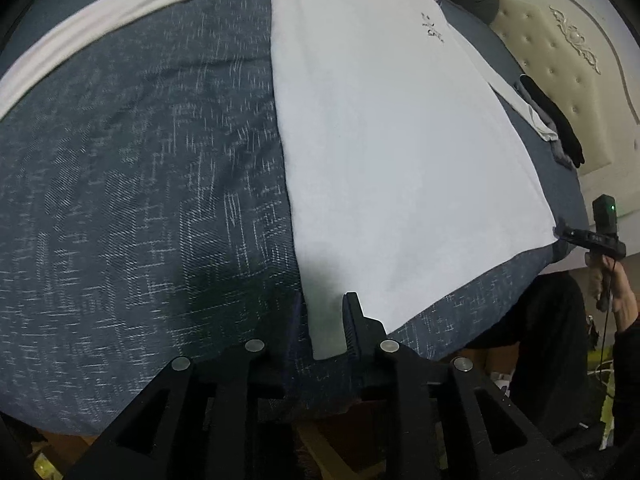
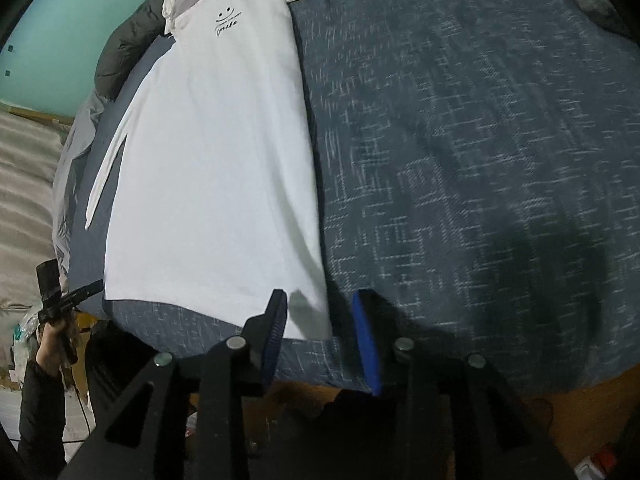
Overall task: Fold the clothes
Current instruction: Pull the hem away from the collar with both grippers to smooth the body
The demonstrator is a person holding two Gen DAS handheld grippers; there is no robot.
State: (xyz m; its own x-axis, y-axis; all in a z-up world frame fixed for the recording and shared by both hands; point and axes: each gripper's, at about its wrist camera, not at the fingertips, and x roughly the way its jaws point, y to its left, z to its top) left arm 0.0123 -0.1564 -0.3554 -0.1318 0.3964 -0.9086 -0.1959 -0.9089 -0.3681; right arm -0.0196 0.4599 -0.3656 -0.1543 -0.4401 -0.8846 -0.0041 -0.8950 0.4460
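A white T-shirt [image 1: 400, 140] with a small black print lies flat on the blue patterned bed cover [image 1: 140, 200]. My left gripper [image 1: 324, 312] is open, its jaws astride the shirt's near hem corner. The right gripper shows at the far hem corner in the left wrist view [image 1: 580, 236]. In the right wrist view the same shirt [image 2: 208, 160] lies left of centre; my right gripper [image 2: 320, 312] is open, its jaws astride the hem corner there. The left gripper shows at the other hem corner in that view [image 2: 80, 294].
A white band of cloth [image 1: 100, 28] runs along the far edge of the cover. A dark jacket [image 2: 124, 52] and grey clothes lie beyond the shirt's collar. Black garments [image 1: 556, 120] lie by the tufted cream headboard [image 1: 560, 60]. The bed's near edge is just below both grippers.
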